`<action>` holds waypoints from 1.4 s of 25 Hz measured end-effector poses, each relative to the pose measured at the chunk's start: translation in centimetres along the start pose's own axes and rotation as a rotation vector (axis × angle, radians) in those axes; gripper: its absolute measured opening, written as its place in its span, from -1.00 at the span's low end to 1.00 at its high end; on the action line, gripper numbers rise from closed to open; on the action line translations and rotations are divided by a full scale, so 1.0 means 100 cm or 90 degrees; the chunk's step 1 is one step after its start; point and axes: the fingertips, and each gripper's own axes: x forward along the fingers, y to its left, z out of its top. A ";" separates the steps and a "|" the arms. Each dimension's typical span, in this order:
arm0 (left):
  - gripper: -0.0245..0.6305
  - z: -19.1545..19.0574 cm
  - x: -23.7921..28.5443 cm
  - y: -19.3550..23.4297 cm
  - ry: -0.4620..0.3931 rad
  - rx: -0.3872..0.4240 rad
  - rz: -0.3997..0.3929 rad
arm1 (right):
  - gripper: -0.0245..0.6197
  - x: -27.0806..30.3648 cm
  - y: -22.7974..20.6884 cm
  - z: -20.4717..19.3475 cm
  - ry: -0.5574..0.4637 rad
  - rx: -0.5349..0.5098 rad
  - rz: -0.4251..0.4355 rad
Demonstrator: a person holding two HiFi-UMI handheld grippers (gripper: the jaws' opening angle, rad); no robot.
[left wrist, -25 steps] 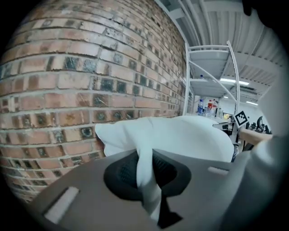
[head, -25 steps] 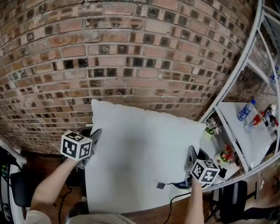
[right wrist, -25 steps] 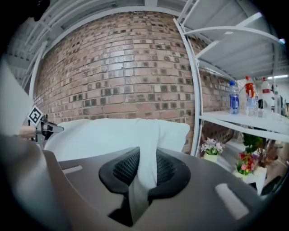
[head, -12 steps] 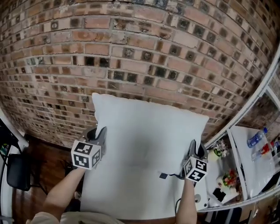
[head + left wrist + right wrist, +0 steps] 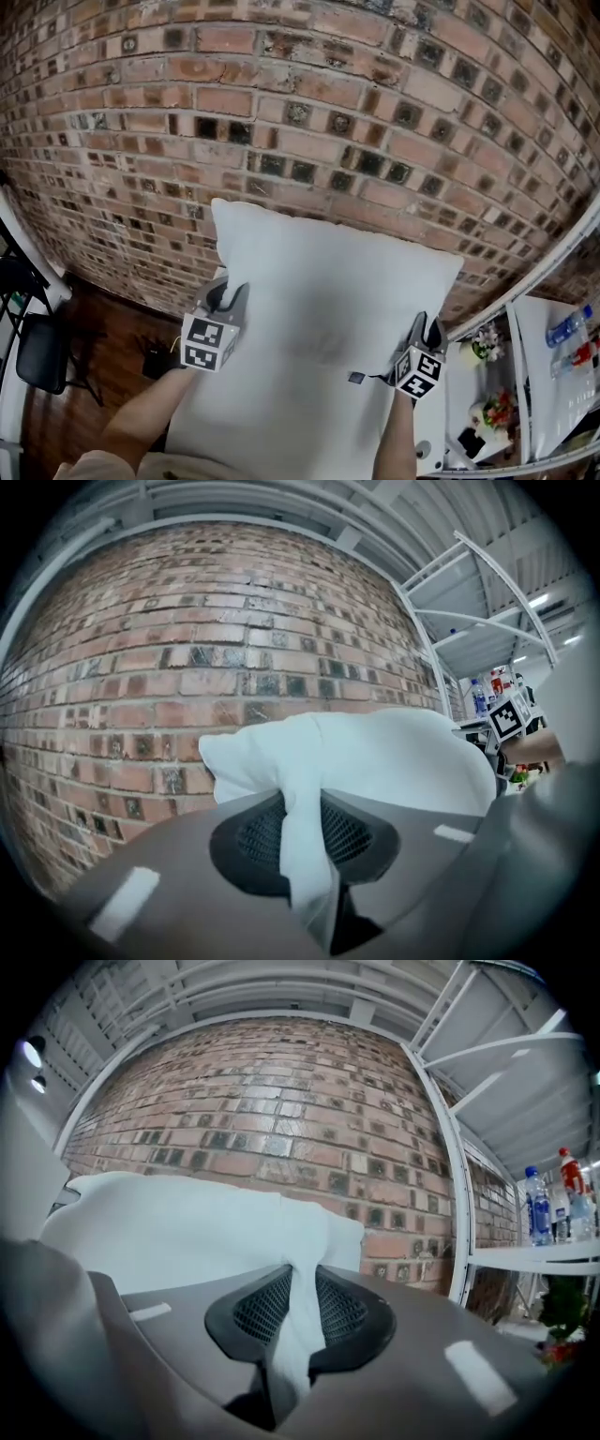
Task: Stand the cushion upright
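Holding cushion [image 5: 319,347] up mid-frame, long axis top-to-bottom. Opening jaws of left gripper [image 5: 228,296], fabric between; pinching edge tight with right gripper [image 5: 424,328]. Only spotting chair [image 5: 37,354], lower left, in head view.

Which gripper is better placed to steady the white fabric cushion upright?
Probably right. The right gripper pinches the white fabric cushion firmly by its edge; the left gripper has its jaws opening, with fabric between them.
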 end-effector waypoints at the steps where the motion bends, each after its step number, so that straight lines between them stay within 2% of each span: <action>1: -0.68 -0.008 0.003 0.000 0.014 0.000 0.001 | -0.70 0.002 0.000 -0.010 0.016 0.003 -0.003; 5: -0.57 -0.025 0.010 -0.004 0.036 -0.011 -0.007 | -0.60 0.005 -0.002 -0.037 0.059 0.024 -0.034; 11: -0.28 -0.029 0.001 0.003 0.041 -0.024 -0.007 | -0.49 0.000 -0.004 -0.042 0.092 0.026 -0.049; 15: -0.20 -0.029 -0.013 0.006 0.034 -0.049 -0.005 | -0.49 -0.016 -0.009 -0.036 0.098 0.021 -0.063; 17: -0.19 -0.028 -0.023 0.006 0.027 -0.055 -0.008 | -0.48 -0.028 -0.010 -0.033 0.097 0.027 -0.067; 20: -0.19 -0.027 -0.036 0.003 0.020 -0.059 -0.015 | -0.36 -0.046 -0.006 -0.028 0.093 0.038 -0.068; 30: -0.19 -0.022 -0.076 -0.019 0.005 -0.071 -0.058 | -0.36 -0.100 0.043 -0.014 0.074 0.047 -0.026; 35: -0.19 -0.013 -0.098 -0.049 -0.015 -0.084 -0.105 | -0.36 -0.132 0.072 -0.010 0.064 0.079 -0.001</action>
